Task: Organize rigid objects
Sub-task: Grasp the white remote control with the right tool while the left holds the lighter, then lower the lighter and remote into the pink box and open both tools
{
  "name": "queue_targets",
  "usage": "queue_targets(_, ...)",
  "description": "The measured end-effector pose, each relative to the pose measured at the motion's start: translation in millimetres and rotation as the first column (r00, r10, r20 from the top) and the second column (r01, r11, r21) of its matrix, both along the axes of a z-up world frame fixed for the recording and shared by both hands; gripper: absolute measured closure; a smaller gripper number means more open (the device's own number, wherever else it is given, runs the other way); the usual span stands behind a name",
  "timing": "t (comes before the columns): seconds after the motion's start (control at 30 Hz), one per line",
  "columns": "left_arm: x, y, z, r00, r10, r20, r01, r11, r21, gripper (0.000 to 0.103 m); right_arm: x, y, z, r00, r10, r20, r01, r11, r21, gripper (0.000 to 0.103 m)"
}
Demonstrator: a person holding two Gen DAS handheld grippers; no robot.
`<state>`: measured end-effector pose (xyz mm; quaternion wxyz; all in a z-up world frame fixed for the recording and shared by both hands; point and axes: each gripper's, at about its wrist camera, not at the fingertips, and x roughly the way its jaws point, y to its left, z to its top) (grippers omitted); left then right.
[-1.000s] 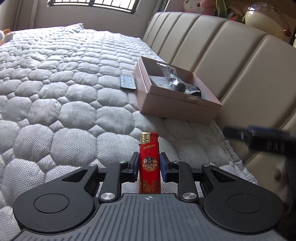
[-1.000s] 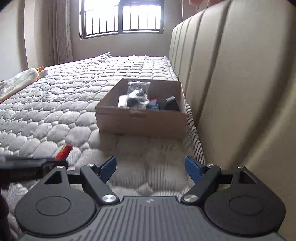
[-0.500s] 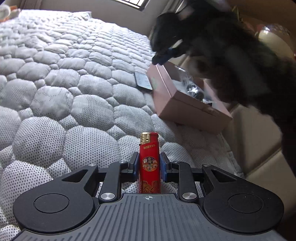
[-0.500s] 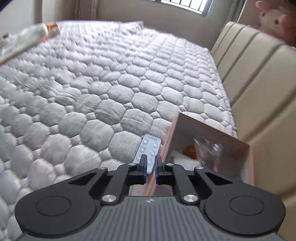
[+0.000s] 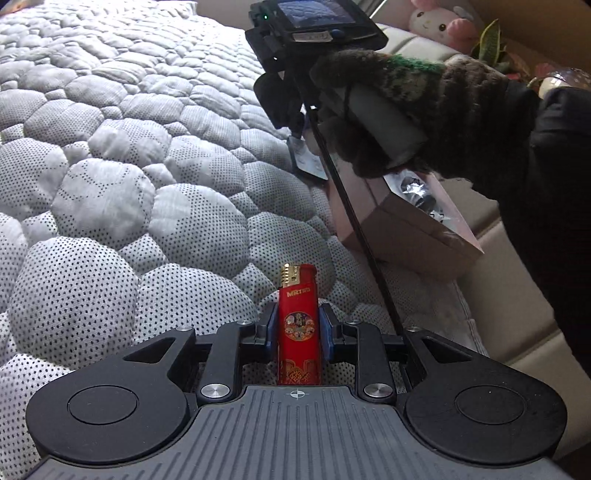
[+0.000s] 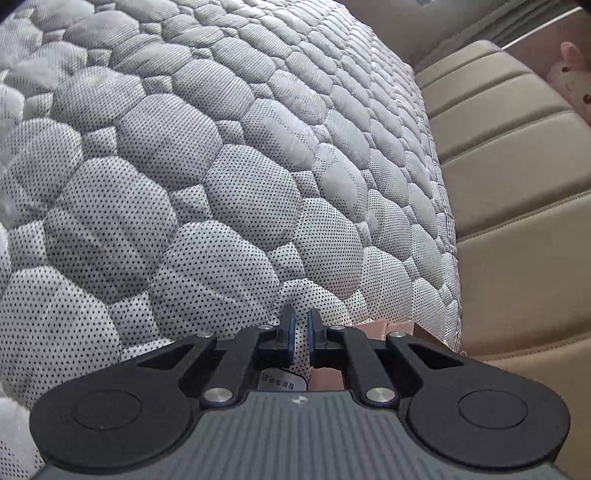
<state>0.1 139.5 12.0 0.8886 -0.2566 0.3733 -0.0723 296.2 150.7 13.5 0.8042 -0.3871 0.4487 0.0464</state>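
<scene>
Grey quilted mattress (image 5: 110, 192) w/ dotted fabric, tan padded headboard (image 6: 509, 177), plush bunny (image 5: 432, 22) on ledge, daylight

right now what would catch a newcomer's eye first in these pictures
The red lighter stands out first, clamped upright in the left gripper at the bottom middle of the left view, bright against the grey quilted mattress. Next comes the gloved hand at upper right, holding the other tool over the pink box beside the beige headboard.

box (image 5: 413, 225) on mattress (image 5: 147, 184), against headboard (image 6: 517, 184) | remote (image 5: 308, 162) seemingly beside box
</scene>
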Motion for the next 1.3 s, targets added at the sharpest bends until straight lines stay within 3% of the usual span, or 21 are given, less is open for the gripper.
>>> queue_targets(0.17, -5, 1, 1, 1.0, 0.008, -0.001, -0.008, 1.0, -0.011, 0.076, -40, -11, 5, 0.997, 0.051, -0.059, -0.051, 0.999, -0.003, 0.097)
queue_targets(0.43, -26, -8, 4, 1.0, 0.009, 0.001, -0.009, 1.0, 0.03, 0.077, -156, -52, 26, 0.967, 0.18, -0.181, -0.167, 0.982, 0.086, 0.097)
queue_targets(0.5, -33, -10, 7, 1.0, 0.017, -0.005, -0.017, 1.0, 0.02, 0.077, -180, -70, 38, 0.961, 0.191, -0.199, -0.161, 0.974, 0.158, 0.097)
queue_targets(0.57, -40, -10, 9, 1.0, 0.024, -0.007, -0.024, 1.0, 0.012, 0.077, -197, -95, 57, 0.964, 0.182, -0.193, -0.122, 0.949, 0.29, 0.095)
queue_targets(0.73, -57, -16, 11, 0.999, 0.047, -0.009, -0.047, 0.999, 0.016, 0.077, -224, -152, 73, 0.988, 0.099, -0.116, -0.015, 0.82, 0.572, 0.046)
queue_targets(0.83, -66, -21, 14, 0.999, 0.048, -0.007, -0.048, 0.997, 0.055, 0.077, -216, -166, 62, 0.989, 0.036, -0.142, 0.069, 0.742, 0.667, 0.033)
queue_targets(0.9, -70, -25, 14, 0.999, 0.047, -0.014, -0.046, 0.996, 0.076, 0.077, -212, -162, 51, 0.989, 0.001, -0.146, 0.097, 0.74, 0.666, 0.028)
queue_targets(1.07, -76, -30, 16, 0.998, 0.055, -0.025, -0.052, 0.991, 0.121, 0.077, -210, -142, 25, 0.991, -0.009, -0.135, 0.095, 0.753, 0.651, 0.032)
queue_targets(1.13, -77, -32, 17, 0.998, 0.055, -0.027, -0.051, 0.989, 0.136, 0.077, -216, -134, 21, 0.993, 0.019, -0.118, 0.058, 0.782, 0.621, 0.054)
queue_targets(1.2, -77, -34, 17, 0.998, 0.057, -0.029, -0.053, 0.989, 0.141, 0.077, -224, -133, 24, 0.994, 0.052, -0.097, 0.016, 0.805, 0.592, 0.065)
queue_targets(1.3, -74, -34, 14, 0.998, 0.06, -0.018, -0.057, 0.99, 0.13, 0.077, -240, -153, 39, 0.992, 0.086, -0.096, -0.01, 0.792, 0.611, 0.065)
